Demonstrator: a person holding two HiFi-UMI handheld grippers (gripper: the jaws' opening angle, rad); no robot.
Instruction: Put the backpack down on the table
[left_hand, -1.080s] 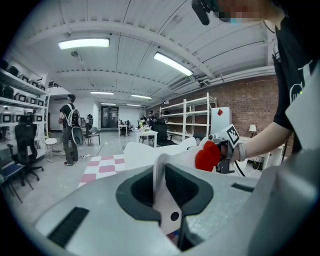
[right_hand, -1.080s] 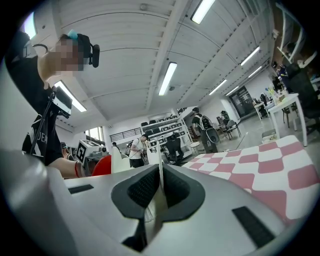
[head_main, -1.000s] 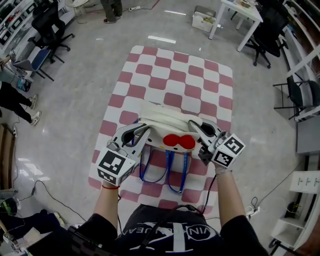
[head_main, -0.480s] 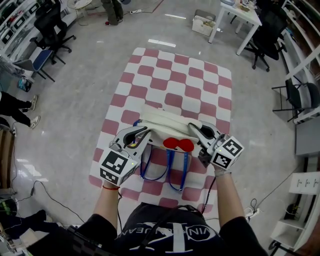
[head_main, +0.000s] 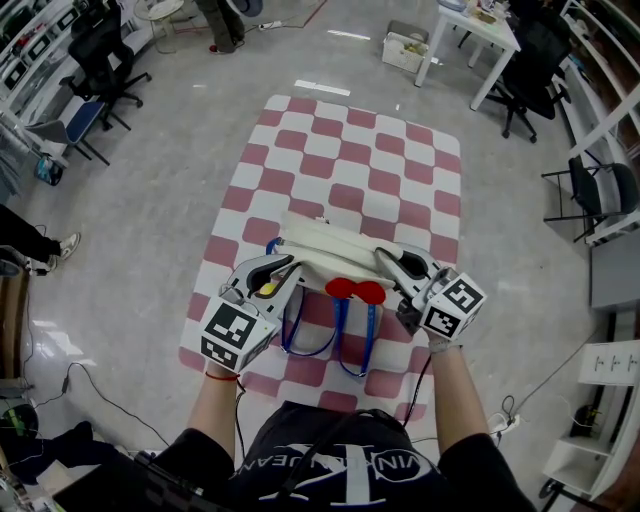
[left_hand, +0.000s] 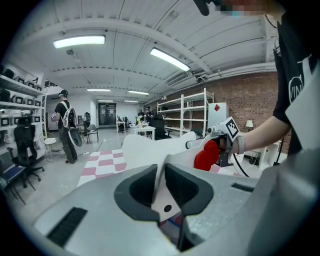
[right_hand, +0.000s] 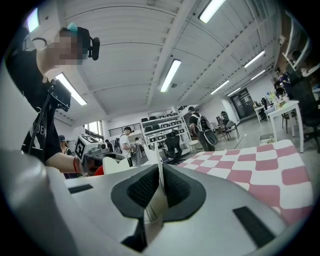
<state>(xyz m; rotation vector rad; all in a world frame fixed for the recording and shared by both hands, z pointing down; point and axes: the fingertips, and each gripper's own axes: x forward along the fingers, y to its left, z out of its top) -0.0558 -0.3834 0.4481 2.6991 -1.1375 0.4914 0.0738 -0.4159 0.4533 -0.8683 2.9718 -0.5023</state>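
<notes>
- As we set this against a second ago, little differs — the backpack (head_main: 325, 243) has crept slightly nearer us and its red bow (head_main: 355, 290) looks narrower.
- Our left gripper (head_main: 283, 266) is clamped on the backpack's left edge, our right gripper (head_main: 388, 258) on its right edge.
- It is held over the near half of the checked table (head_main: 350, 150), long axis running side to side, red bow and blue straps (head_main: 300, 338) pointing toward us.
</notes>
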